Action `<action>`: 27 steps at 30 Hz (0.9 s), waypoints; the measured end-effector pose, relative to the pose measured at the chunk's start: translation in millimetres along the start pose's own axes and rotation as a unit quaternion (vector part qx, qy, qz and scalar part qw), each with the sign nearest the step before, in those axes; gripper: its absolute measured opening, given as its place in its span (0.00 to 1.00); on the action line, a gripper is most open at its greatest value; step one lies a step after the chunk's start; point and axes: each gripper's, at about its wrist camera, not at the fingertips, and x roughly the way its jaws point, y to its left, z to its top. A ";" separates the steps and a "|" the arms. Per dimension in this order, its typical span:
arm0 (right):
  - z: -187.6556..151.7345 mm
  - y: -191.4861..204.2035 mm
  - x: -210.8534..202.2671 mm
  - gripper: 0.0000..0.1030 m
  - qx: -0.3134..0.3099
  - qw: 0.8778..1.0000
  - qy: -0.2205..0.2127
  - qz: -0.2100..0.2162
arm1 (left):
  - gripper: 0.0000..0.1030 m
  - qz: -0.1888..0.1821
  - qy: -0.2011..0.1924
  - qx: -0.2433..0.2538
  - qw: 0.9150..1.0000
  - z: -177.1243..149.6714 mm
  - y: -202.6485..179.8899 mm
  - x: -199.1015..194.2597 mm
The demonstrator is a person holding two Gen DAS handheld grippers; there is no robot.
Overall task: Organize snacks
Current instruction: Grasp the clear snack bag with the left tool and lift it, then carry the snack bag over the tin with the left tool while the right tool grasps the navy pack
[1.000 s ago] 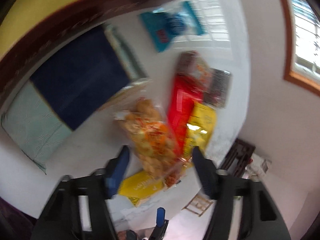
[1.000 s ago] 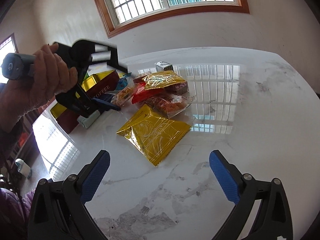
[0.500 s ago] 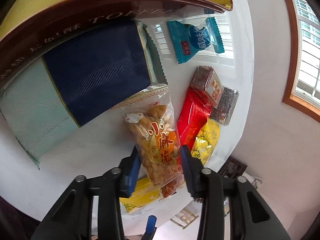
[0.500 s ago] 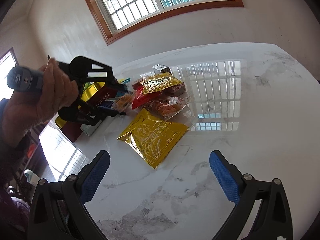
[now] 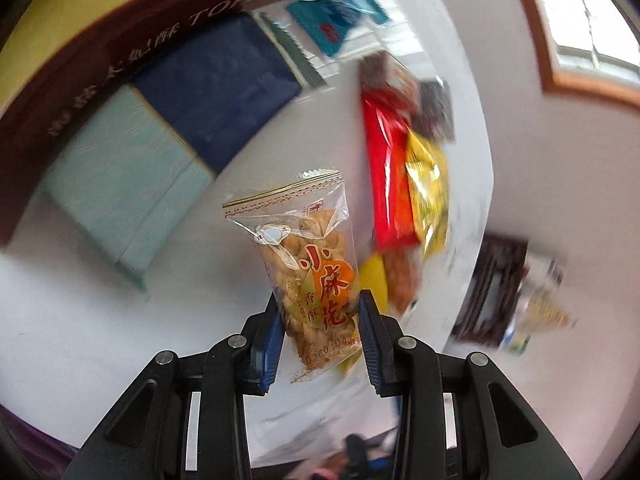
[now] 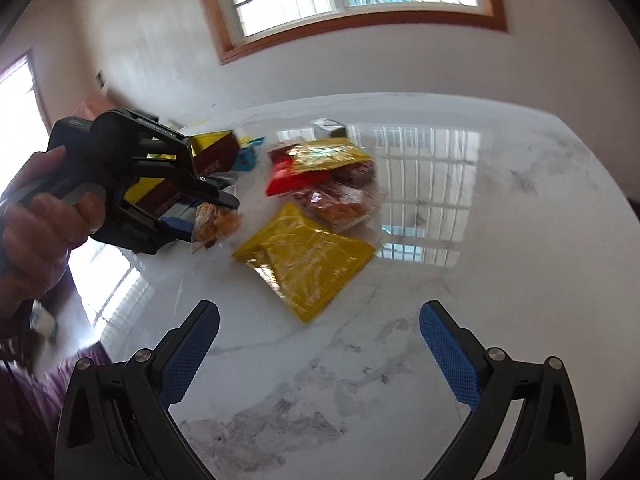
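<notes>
At the far left of the right wrist view, a hand (image 6: 38, 224) grips the handle of the left gripper (image 6: 216, 210), its sleeve cut off by the picture's edge. That gripper is clamped on a clear snack packet (image 5: 310, 272) holding golden twisted biscuits, the blue pads (image 5: 272, 334) pressing its lower sides; the packet hangs clear above the white marble table (image 6: 460, 280), near its left edge. Behind the gripper sits a brown and gold tin (image 6: 218, 152), mostly hidden by the black frame; in the left wrist view its lettering is smeared and only partly readable. Beside the tin lie a navy packet (image 5: 216, 100) and a pale green packet (image 5: 120, 184), both blurred. Further along, a teal packet (image 5: 336, 28) lies towards the table's far edge. Next comes a heap of snacks: a red packet (image 5: 386, 176), a yellow packet (image 5: 428, 184) over it and dark ones I cannot make out. A large yellow packet (image 6: 304, 256) lies alone near the table's middle. The right gripper (image 6: 320, 356) hovers over bare marble, jaws wide apart, nothing between them.
</notes>
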 end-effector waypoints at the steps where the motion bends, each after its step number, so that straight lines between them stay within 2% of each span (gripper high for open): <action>1: 2.5 2.7 0.3 0.97 -0.009 1.000 0.002 0.003 | 0.35 0.001 0.002 0.014 1.000 -3.1 -3.7 -1.2; 6: 16.0 16.0 4.3 0.97 -0.043 0.999 0.010 0.028 | 0.35 0.005 -0.005 0.110 0.994 -36.5 -18.0 -31.0; 11: 34.2 32.9 16.5 0.97 -0.035 0.997 0.006 0.063 | 0.35 0.013 -0.039 0.162 0.986 -43.8 -20.2 -76.3; 15: 55.5 52.8 42.0 0.96 0.003 0.997 0.016 0.079 | 0.35 0.019 -0.073 0.173 0.982 -45.5 -2.0 -118.7; 17: 68.0 66.2 57.4 0.88 0.019 0.996 0.014 0.091 | 0.35 0.018 -0.089 0.168 0.982 -43.8 6.1 -135.6; 19: 75.6 82.3 76.7 0.67 0.021 0.995 0.026 0.089 | 0.35 0.019 -0.103 0.165 0.981 -41.7 13.6 -149.2; 21: 82.1 99.0 103.1 0.60 0.025 0.994 0.049 0.099 | 0.35 0.019 -0.117 0.157 0.980 -39.6 21.3 -163.7; 27: 91.5 134.7 143.5 0.60 0.014 0.993 0.079 0.083 | 0.35 0.010 -0.133 0.136 0.982 -28.1 42.9 -184.5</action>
